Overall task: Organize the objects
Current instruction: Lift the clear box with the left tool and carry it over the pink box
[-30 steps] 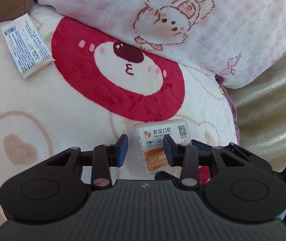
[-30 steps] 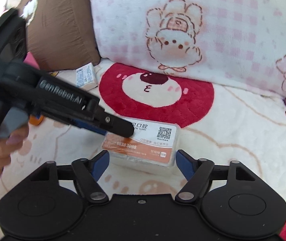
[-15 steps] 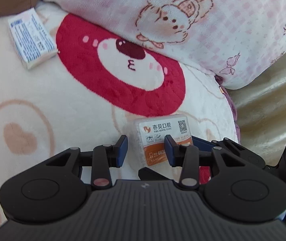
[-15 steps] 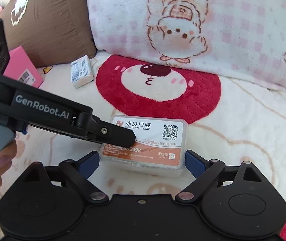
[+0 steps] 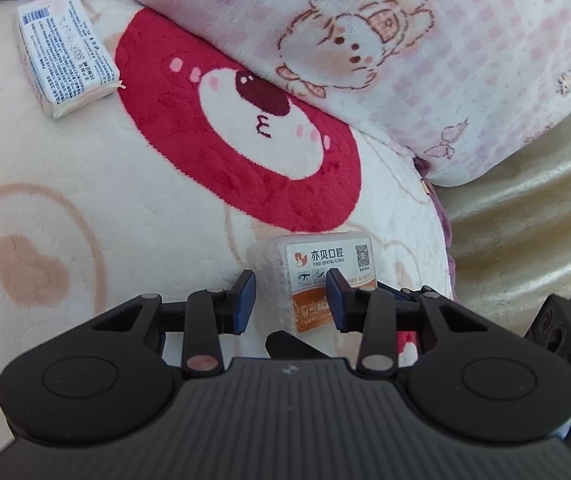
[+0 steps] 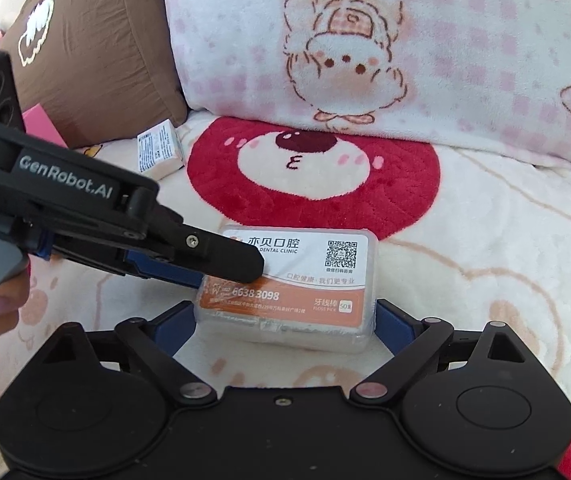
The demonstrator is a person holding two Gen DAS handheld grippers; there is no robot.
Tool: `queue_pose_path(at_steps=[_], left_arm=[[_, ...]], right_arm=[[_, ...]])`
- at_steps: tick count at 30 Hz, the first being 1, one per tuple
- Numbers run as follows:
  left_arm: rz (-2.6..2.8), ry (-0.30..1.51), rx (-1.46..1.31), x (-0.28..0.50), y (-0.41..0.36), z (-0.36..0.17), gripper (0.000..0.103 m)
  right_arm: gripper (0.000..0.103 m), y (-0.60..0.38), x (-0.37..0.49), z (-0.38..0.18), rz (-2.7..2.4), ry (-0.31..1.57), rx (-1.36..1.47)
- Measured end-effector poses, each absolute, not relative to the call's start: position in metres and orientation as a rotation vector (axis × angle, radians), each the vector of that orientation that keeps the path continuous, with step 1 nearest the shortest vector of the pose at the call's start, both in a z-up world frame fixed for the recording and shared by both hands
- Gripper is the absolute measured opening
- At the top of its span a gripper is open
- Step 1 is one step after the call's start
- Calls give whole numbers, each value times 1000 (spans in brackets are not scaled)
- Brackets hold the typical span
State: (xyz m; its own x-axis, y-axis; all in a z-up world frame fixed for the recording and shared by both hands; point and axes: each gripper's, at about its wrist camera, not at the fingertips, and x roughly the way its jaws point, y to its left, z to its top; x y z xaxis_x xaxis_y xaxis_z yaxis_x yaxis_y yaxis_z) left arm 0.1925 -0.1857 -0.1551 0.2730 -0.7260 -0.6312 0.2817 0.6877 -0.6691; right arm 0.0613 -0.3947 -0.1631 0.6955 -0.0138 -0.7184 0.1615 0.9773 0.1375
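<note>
A clear floss-pick box (image 6: pixel 297 292) with a white and orange label lies on the cream blanket; it also shows in the left wrist view (image 5: pixel 317 276). My right gripper (image 6: pixel 285 320) is open, its blue pads at the box's two ends, whether touching I cannot tell. My left gripper (image 5: pixel 291 300) is open around the box's left end; in the right wrist view its black finger (image 6: pixel 221 256) lies over the label. A small white tissue pack (image 5: pixel 67 66) lies at the far left, also in the right wrist view (image 6: pixel 159 154).
A pink checked pillow (image 6: pixel 405 40) with a bunny print stands behind the blanket. A brown cushion (image 6: pixel 85 52) leans at the back left, a pink box (image 6: pixel 41 126) beside it. The blanket's right edge (image 5: pixel 441 240) drops to a beige sofa seat.
Both cameras have drawn closer to the floss-pick box. The right gripper's pads now flank the box's ends. The left gripper stays open around its end.
</note>
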Motion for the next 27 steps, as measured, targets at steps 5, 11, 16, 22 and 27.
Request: queue_pose_path(at_steps=[5, 11, 16, 22, 27], left_arm=[[-691, 1122, -560, 188, -176, -159, 36], [-700, 1128, -527, 183, -170, -154, 36], [-705, 1088, -462, 171, -158, -148, 36], [-703, 1106, -458, 162, -141, -148, 37], [-720, 1120, -412, 149, -134, -146, 37]], right_arm=[[97, -386, 61, -159, -100, 819, 161], [97, -381, 60, -155, -72, 842, 164], [97, -374, 56, -153, 18, 892, 176], [96, -354, 54, -149, 60, 895, 133], [85, -349, 54, -142, 35, 882, 133]])
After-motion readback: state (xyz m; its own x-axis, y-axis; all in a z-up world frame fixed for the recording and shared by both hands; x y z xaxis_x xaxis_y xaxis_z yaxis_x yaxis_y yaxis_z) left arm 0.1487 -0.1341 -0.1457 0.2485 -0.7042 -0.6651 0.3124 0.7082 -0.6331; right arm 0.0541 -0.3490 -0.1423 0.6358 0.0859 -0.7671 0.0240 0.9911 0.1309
